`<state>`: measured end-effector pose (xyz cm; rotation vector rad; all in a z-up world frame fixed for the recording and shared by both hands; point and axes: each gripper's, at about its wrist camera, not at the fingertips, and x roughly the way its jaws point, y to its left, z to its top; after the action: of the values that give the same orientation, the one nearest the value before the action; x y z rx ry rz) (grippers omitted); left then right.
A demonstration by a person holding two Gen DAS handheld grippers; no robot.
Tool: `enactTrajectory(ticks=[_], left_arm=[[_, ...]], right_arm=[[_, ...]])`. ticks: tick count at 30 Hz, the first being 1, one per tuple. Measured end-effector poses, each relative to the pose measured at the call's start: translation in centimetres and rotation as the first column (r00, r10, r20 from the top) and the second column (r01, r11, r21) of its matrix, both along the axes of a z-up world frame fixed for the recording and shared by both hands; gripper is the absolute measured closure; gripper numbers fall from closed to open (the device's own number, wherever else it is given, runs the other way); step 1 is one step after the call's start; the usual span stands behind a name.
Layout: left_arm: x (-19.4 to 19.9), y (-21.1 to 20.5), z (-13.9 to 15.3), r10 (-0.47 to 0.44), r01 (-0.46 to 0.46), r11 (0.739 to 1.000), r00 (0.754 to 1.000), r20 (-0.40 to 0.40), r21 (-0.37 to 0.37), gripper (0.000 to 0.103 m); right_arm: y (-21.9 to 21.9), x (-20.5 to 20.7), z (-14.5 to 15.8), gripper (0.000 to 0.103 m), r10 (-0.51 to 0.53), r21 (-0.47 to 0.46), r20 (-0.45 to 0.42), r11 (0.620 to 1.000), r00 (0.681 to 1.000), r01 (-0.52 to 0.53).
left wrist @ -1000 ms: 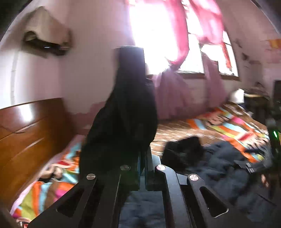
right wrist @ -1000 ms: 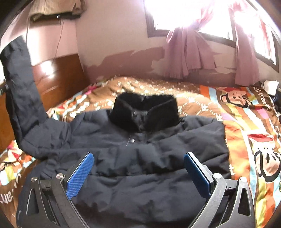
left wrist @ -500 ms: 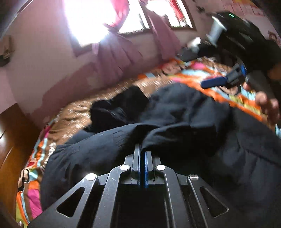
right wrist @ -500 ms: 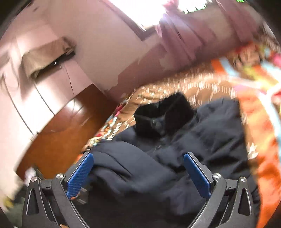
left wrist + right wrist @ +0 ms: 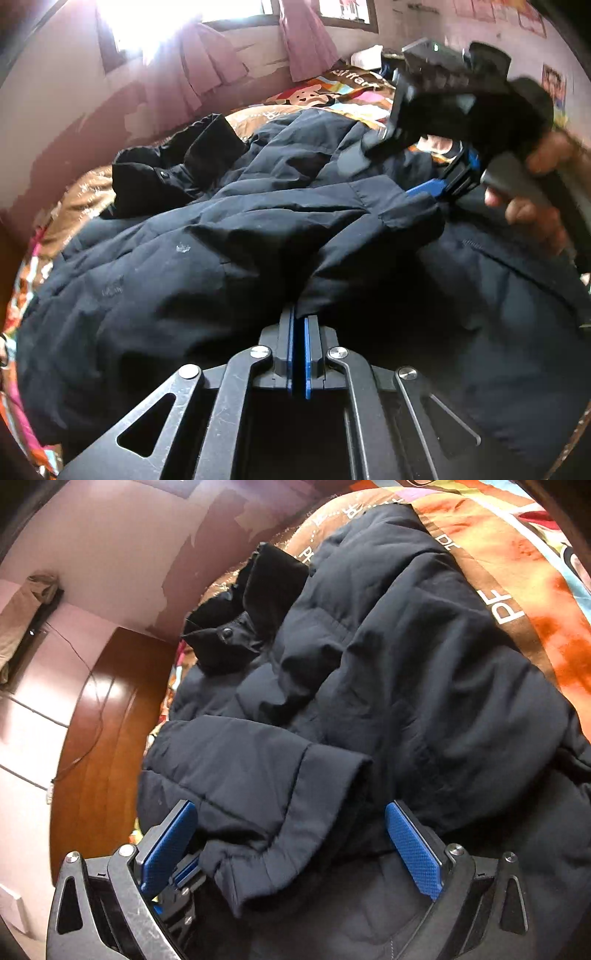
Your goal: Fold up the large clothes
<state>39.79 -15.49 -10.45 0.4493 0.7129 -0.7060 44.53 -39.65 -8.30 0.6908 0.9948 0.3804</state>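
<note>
coat (image 5: 207,266) flat on bed (image 5: 517,554), collar far end | sleeve (image 5: 258,775) lies across chest, cuff twd R | L gripper (image 5: 298,325) jaws pressed tight, pinching sleeve fabric | R gripper (image 5: 291,853) jaws spread wide, straddling cuff, not gripping; nearer cuff

Bedspread (image 5: 517,590) print: large white "PE", rest unreadable
</note>
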Motion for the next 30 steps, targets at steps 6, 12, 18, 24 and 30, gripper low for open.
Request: enactTrajectory(ticks=[6,12,18,24,30], left_arm=[[-0.8,0.3,0.5,0.04,-0.04,0.999,0.999,0.001,0.011,0.097],[-3.3,2.5,2.6,0.098,-0.103,0.985,0.994,-0.045,-0.14,0.052],[-4.4,6.2,5.9,0.215,-0.207,0.948,0.977,0.009,-0.242,0.035],[-1.3,11.0,7.7,0.369,-0.373,0.877,0.927,-0.071,-0.303,0.035],[2.2,17.0,8.6,0.555,-0.581,0.758,0.813,-0.173,-0.298,0.035]], right_arm=[[0.4,-0.3,-0.6,0.072,-0.055,-0.075,-0.024,0.996,0.998,0.053],[0.2,-1.6,1.6,0.097,-0.03,-0.147,0.102,0.988,0.994,0.044],[-1.2,-2.9,7.1,0.098,-0.03,-0.226,0.285,0.969,0.958,0.098],[-3.9,-2.7,9.2,0.098,-0.113,-0.282,0.371,0.932,0.922,0.228],[-3.9,0.0,6.5,0.097,-0.072,-0.46,0.334,0.858,0.94,0.229]])
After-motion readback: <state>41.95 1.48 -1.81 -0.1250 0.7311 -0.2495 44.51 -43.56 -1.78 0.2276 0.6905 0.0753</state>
